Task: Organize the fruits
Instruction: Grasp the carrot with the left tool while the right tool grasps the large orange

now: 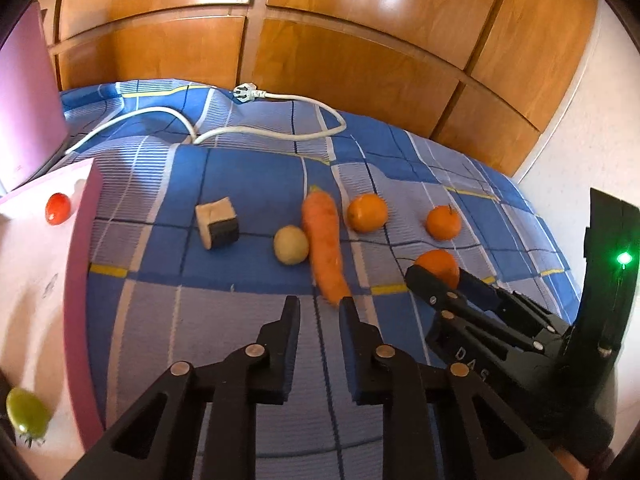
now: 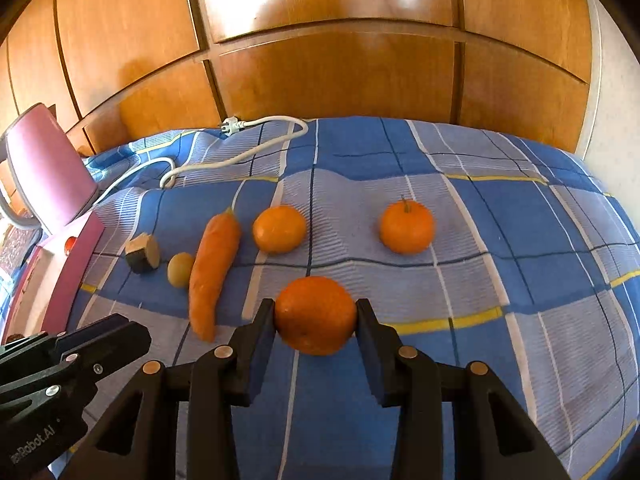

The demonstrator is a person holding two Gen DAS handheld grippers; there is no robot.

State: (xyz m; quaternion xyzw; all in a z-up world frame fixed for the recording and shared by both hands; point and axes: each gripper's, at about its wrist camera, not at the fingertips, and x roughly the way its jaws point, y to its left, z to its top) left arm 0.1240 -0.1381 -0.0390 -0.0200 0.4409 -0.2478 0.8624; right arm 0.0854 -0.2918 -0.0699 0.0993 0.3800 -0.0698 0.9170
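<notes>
My right gripper [image 2: 315,309] is shut on an orange [image 2: 315,320], both pads pressing its sides just above the blue checked bedspread [image 2: 480,240]. In the left wrist view the same orange [image 1: 438,264] shows between the right gripper's [image 1: 438,278] fingers. My left gripper [image 1: 319,306] is shut with nothing in it, its tips just short of the near end of a carrot [image 1: 324,244]. Two more oranges [image 2: 279,229] [image 2: 406,229] lie farther back. A small yellowish round fruit [image 1: 291,245] touches the carrot's left side.
A pink open box [image 1: 82,280] at the left holds a red tomato [image 1: 57,208] and a green one [image 1: 27,414]. A cut brown chunk [image 1: 218,222] lies near it. A white cable with plug [image 1: 248,93] runs along the back, before wooden cabinet doors [image 1: 360,60].
</notes>
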